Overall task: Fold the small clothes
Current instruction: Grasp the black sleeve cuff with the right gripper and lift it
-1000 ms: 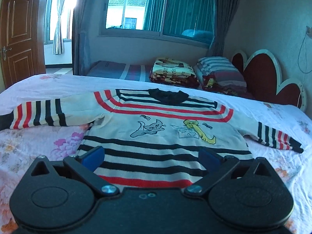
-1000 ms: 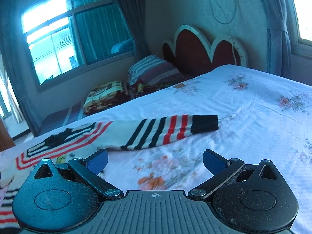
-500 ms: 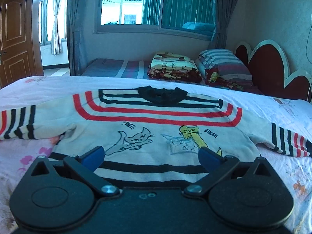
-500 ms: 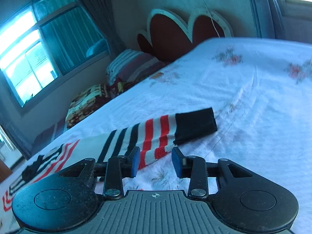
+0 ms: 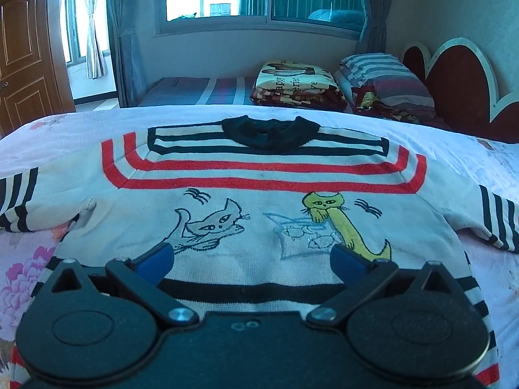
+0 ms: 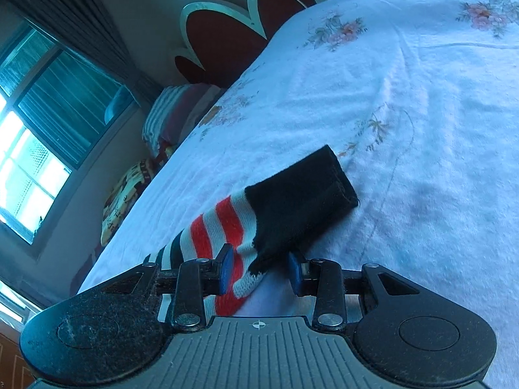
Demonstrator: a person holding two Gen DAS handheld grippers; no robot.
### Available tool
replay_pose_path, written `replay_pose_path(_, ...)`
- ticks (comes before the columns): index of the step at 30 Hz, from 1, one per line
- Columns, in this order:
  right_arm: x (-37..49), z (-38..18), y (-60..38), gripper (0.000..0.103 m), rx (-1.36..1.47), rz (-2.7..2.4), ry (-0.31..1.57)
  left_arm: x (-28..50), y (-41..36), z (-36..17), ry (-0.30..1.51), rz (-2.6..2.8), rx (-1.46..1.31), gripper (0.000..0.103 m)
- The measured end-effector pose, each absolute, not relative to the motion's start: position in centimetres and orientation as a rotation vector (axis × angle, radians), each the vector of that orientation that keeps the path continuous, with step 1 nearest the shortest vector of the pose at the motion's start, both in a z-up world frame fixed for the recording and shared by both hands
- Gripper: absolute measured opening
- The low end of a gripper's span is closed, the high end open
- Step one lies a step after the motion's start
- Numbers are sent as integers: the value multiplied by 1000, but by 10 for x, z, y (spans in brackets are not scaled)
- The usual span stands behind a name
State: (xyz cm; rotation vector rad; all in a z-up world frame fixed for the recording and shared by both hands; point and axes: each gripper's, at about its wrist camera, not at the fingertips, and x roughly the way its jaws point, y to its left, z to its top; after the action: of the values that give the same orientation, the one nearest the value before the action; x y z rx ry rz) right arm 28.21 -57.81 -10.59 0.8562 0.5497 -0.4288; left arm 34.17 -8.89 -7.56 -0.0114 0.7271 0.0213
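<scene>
A small cream sweater (image 5: 259, 223) with black and red stripes and two cat drawings lies flat on the bed, collar away from me. My left gripper (image 5: 251, 261) is open and empty, low over the sweater's lower body. In the right wrist view the sweater's right sleeve (image 6: 227, 223) with its black cuff (image 6: 301, 191) runs between the fingers of my right gripper (image 6: 259, 270). The jaws are narrowed around the sleeve near the cuff; the blue pads (image 6: 225, 270) stand a little apart from the cloth edge on the right.
The bed has a white floral sheet (image 6: 421, 97). A folded blanket (image 5: 295, 81) and a striped pillow (image 5: 382, 77) lie beyond the far edge, by the red headboard (image 5: 454, 74). A window and a wooden door (image 5: 22, 52) are behind.
My left gripper moved forward over the sweater body, still open. My right gripper narrowed its jaws, moved onto the sleeve near the cuff and tilted.
</scene>
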Motion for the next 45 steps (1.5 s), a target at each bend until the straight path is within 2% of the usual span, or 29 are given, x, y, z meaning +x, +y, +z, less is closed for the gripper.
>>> replay_pose_path(2, 285, -106, -578, 17, 833, -452, 557, 345, -86, -78, 740, 15, -30, 101)
replay_pose_path(5, 284, -107, -580, 10, 826, -462, 554, 347, -78, -82, 760, 24, -44, 101)
replay_pose_path(10, 293, -87, -560, 9, 651, -430, 520, 343, -61, -82, 768, 41, -39, 102)
replay_pose_path(12, 307, -86, -551, 9, 550, -443, 578, 342, -52, -82, 766, 44, -37, 102)
replay_pose_path(14, 317, -94, -555, 9, 598, -477, 646, 344, -43, -84, 774, 43, -46, 102)
replay_pose_path(17, 318, -78, -539, 9, 555, -448, 594, 350, -26, -86, 794, 16, -97, 102)
replay_pose_path(26, 363, -39, -410, 9, 419, -178, 532, 361, 21, -86, 796, 32, -84, 101)
replay_pose_path(36, 423, -63, -230, 9, 343, 138, 633, 338, 102, -84, 784, 77, -127, 101)
replay_pose_path(45, 443, -102, -138, 10, 319, 297, 746, 325, 150, -81, 755, 101, -217, 97)
